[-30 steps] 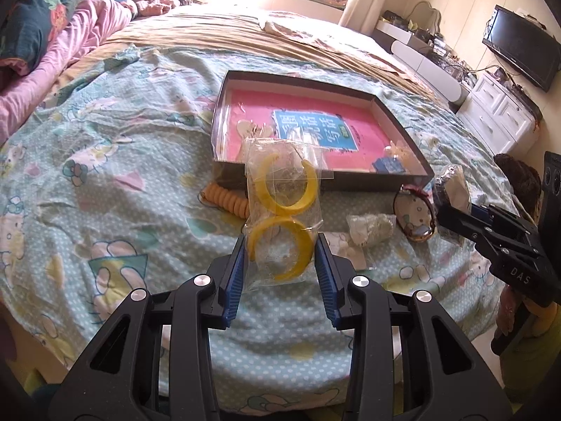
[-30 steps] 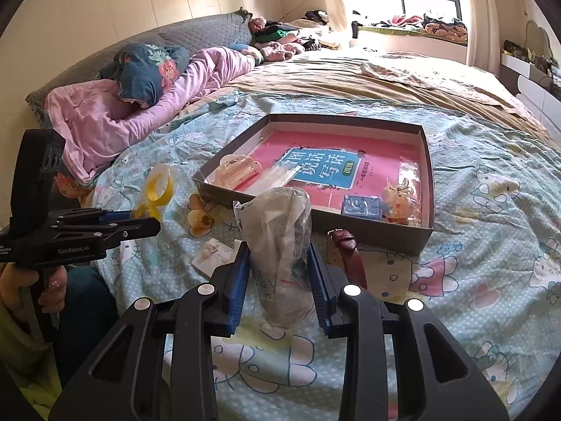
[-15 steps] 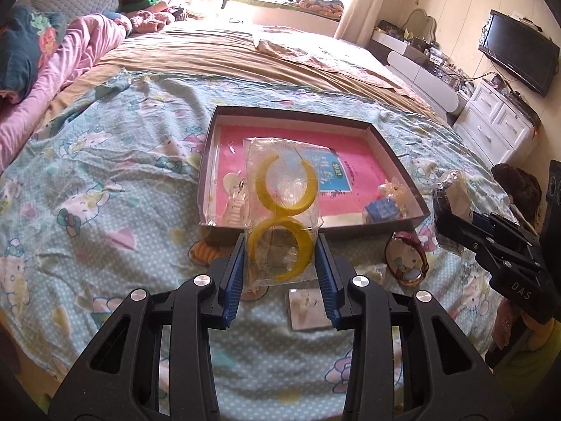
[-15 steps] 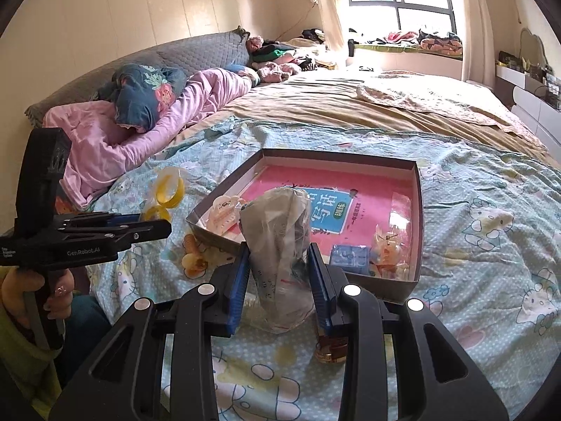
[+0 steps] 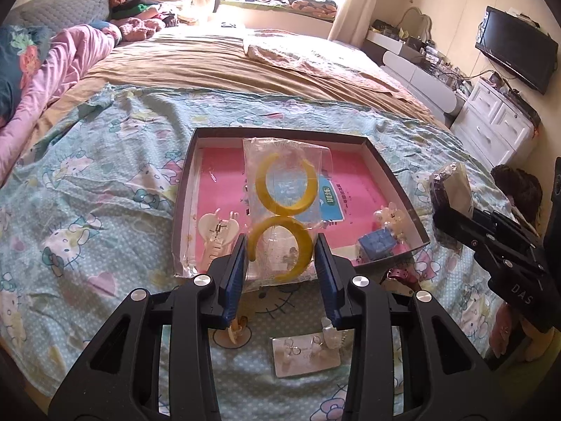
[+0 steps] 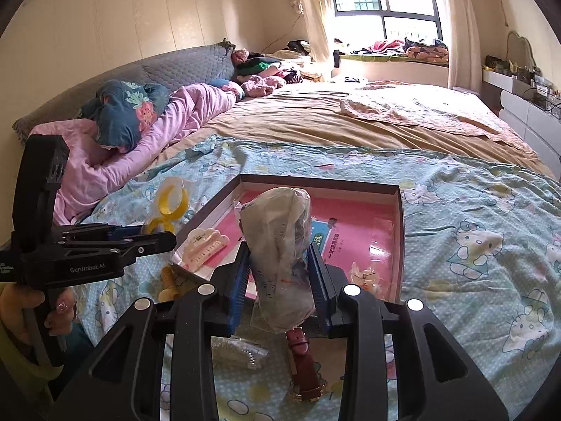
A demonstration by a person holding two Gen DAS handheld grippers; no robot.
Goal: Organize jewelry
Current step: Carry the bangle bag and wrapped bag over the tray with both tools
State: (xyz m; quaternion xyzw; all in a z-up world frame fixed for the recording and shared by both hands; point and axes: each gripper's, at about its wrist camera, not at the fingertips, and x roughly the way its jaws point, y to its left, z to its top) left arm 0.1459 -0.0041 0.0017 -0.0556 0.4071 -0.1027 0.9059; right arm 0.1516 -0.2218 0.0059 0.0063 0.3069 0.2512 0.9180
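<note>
A: How will the yellow bangle packet [image 5: 282,217] handle?

B: Light, I'd judge, with slippery film over stiff rings; best pinched at the lower ring. The left gripper [image 5: 280,263] clamps it there, at frame centre above the box [image 5: 385,172].

A: And the right gripper [image 6: 279,277]?

B: Narrowed onto a crinkly soft bag [image 6: 278,242], mid-frame.

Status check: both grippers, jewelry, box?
Left gripper shut on bag of yellow bangles, held over the box. Right gripper shut on crumpled clear bag, at box's near edge. Watch and earring card loose on bedspread.
</note>
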